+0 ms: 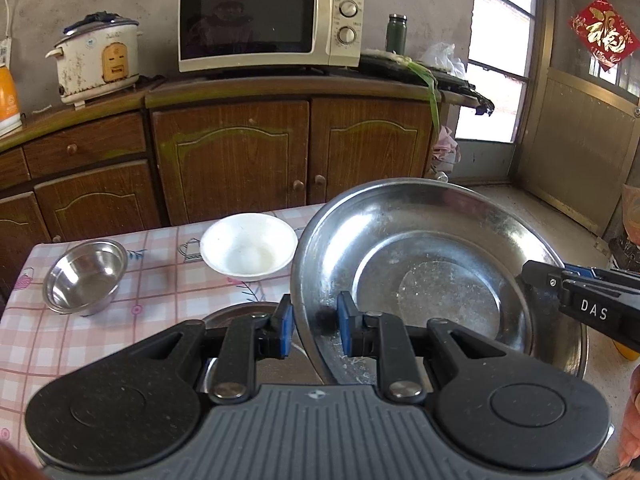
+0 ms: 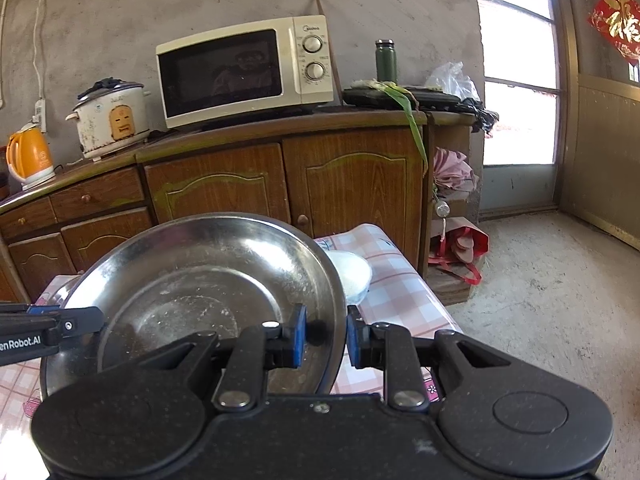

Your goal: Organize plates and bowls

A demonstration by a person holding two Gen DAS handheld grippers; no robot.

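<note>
Behind both claws runs a brown wooden cabinet (image 1: 232, 160) against a grey wall, carrying a cream microwave (image 1: 268, 24) whose badge I read as Midea, a white rice cooker (image 1: 96, 62), an orange kettle (image 2: 30, 156) and a green flask (image 1: 396, 34). Beyond my right claw a red paper with a gold character (image 1: 604, 32) hangs on the door. My right gripper (image 2: 326, 336) shows "DAS" on its side in the left view; the left gripper (image 1: 314, 330) shows "enRobot.AI" in the right view.

On the pink checked tablecloth (image 1: 160, 276), ahead and left of the left claw, stand a small steel bowl (image 1: 86, 276) and a white bowl (image 1: 248, 246), apart from each other. Another steel dish (image 1: 240, 316) lies just under the left claw's outer finger.

Both claws are nearly closed, each pinching the rim of the large steel plate (image 1: 432, 256) from opposite sides, one blue pad inside and one outside. It sits tilted, raised off the cloth, partly hiding the white bowl from my right camera.
</note>
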